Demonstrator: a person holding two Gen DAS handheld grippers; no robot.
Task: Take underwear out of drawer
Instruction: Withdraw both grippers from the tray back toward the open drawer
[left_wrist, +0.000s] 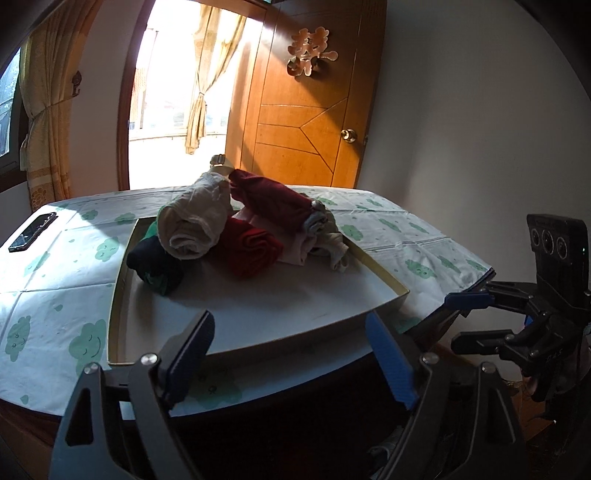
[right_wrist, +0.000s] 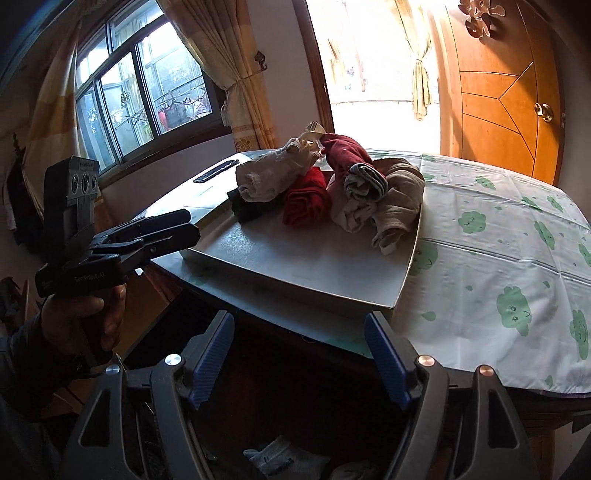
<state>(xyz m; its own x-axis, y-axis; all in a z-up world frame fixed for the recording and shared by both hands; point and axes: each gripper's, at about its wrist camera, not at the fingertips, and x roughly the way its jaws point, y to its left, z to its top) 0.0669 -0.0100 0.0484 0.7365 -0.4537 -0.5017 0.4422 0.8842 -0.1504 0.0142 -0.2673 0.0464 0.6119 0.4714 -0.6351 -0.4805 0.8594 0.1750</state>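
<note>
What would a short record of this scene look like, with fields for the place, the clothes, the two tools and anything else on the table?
place: table with a cloud-print cover, wooden door behind
container: shallow white tray on the table
clothes: rolled garments in the tray, among them a beige roll, bright red roll, dark red roll
left gripper: open, empty, short of the tray
right gripper: open, empty, short of the tray
other: phone near the table's left edge

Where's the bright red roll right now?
The bright red roll lies in the white tray, mid-pile in both wrist views, between the beige roll on its left and pale pink cloth on its right.
</note>
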